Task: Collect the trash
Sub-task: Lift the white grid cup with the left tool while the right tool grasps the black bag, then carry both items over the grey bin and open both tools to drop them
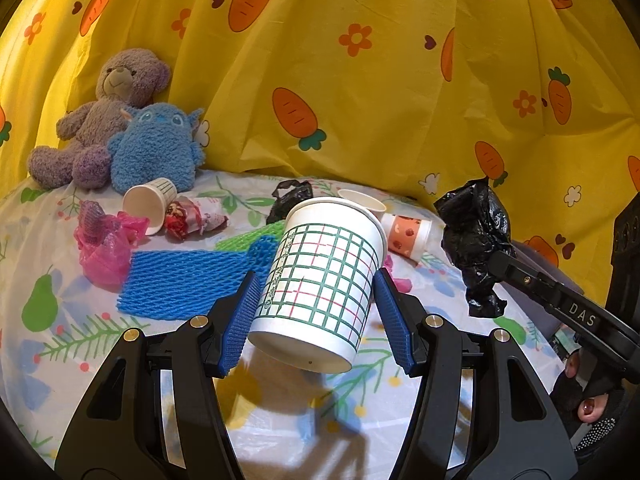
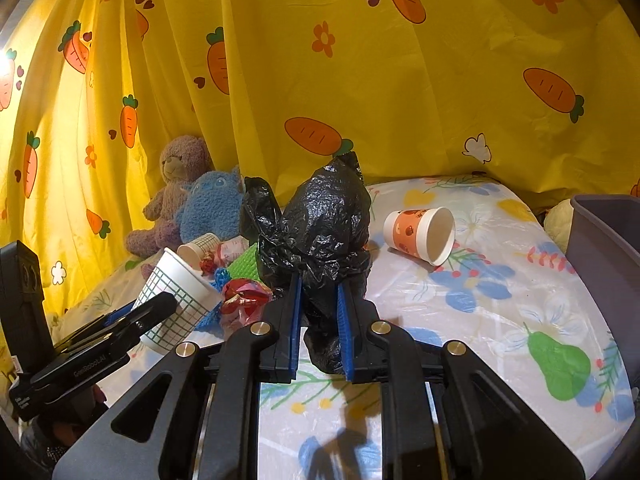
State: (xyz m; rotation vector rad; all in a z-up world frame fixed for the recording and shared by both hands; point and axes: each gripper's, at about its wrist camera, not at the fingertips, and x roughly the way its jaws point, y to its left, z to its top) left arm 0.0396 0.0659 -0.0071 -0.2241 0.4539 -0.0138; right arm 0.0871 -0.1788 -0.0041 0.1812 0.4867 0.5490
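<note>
My left gripper (image 1: 316, 280) is shut on a white paper cup with a green grid (image 1: 320, 276), held tilted above the table; the cup also shows in the right wrist view (image 2: 176, 300). My right gripper (image 2: 318, 292) is shut on a crumpled black plastic bag (image 2: 316, 224), seen at the right of the left wrist view (image 1: 476, 236). On the table lie an orange patterned cup on its side (image 2: 420, 236), another grid cup on its side (image 1: 150, 200), blue foam net (image 1: 180, 280), green foam net (image 1: 244, 238), pink net (image 1: 102, 242) and red wrappers (image 1: 188, 218).
The table has a fruit-print plastic cover (image 2: 500, 320). A purple teddy bear (image 1: 100, 116) and a blue plush (image 1: 156, 148) sit at the back left against a yellow carrot-print curtain (image 1: 360, 80). A grey bin (image 2: 604, 248) stands at the right edge. Another black bag (image 1: 290, 196) lies behind the cup.
</note>
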